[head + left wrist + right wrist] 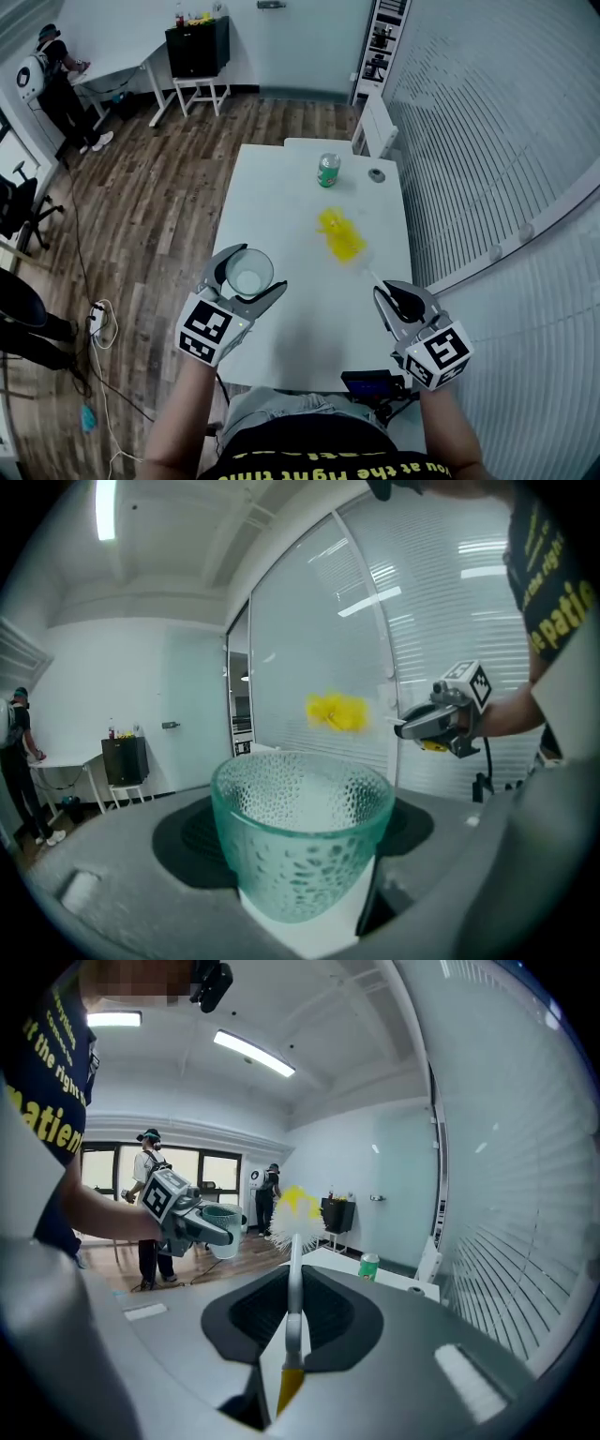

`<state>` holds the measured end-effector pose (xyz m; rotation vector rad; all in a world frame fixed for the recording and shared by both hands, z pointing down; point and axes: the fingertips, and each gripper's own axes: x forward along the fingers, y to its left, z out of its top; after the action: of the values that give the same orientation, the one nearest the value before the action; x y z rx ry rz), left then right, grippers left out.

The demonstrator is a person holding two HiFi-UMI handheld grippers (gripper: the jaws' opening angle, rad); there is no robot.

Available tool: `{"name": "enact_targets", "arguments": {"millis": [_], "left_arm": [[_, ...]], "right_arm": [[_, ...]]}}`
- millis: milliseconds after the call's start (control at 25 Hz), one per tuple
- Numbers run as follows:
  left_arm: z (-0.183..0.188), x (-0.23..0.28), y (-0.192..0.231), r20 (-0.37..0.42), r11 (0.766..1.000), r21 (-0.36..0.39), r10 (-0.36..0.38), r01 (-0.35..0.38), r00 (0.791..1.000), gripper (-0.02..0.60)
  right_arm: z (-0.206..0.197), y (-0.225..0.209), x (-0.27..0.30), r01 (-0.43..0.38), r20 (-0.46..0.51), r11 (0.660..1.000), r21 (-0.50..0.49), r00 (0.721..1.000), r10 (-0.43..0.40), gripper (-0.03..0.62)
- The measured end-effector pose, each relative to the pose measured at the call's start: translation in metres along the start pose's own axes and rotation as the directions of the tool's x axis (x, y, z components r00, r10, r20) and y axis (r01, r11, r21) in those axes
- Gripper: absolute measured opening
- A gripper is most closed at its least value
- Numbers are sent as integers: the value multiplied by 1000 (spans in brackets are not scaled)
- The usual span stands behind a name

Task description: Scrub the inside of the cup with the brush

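The cup (300, 841), a green-tinted glass one with a dimpled wall, sits clamped between the jaws of the left gripper (253, 270), held in the air over the near left edge of the white table (281, 187) with its open mouth up. Across from it, at about the same nearness, the right gripper (392, 292) has its jaws closed on the thin white handle of the brush (294, 1269). The brush's yellow and white bristle head points away over the table and stands well apart from the cup. The scrubbing has not yet begun, so the step in hand looks like bringing the two together. That will go best if the cup's mouth is tipped toward the bristles and the handle is lined up with the cup's axis before it enters, so the head does not catch the rim. The slim handle may pivot in the jaws, so pressure should be light. Farther off on the table stands a green can (328, 171).
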<state>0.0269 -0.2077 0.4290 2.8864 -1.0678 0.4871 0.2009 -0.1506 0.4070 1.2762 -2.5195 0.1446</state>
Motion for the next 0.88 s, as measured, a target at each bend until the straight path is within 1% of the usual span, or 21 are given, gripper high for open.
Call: {"name": "enact_targets", "arguments": {"millis": [160, 320, 480, 680, 880], "left_arm": [[6, -6, 3, 31, 1000, -15, 4, -3, 1000, 408], [6, -13, 5, 55, 997, -79, -2, 7, 999, 408], [7, -18, 3, 85, 993, -118, -15, 25, 996, 408], [9, -29, 5, 118, 992, -121, -14, 28, 993, 408], [8, -37, 2, 159, 988, -148, -17, 41, 987, 408]], "right_arm": [[-2, -8, -3, 14, 21, 998, 58, 1000, -15, 44], [0, -16, -8, 39, 41, 995, 93, 998, -43, 44], [1, -27, -14, 45, 71, 989, 139, 996, -56, 44], [3, -30, -18, 64, 86, 987, 148, 993, -78, 44], [2, -35, -22, 83, 93, 984, 160, 991, -98, 44]]}}
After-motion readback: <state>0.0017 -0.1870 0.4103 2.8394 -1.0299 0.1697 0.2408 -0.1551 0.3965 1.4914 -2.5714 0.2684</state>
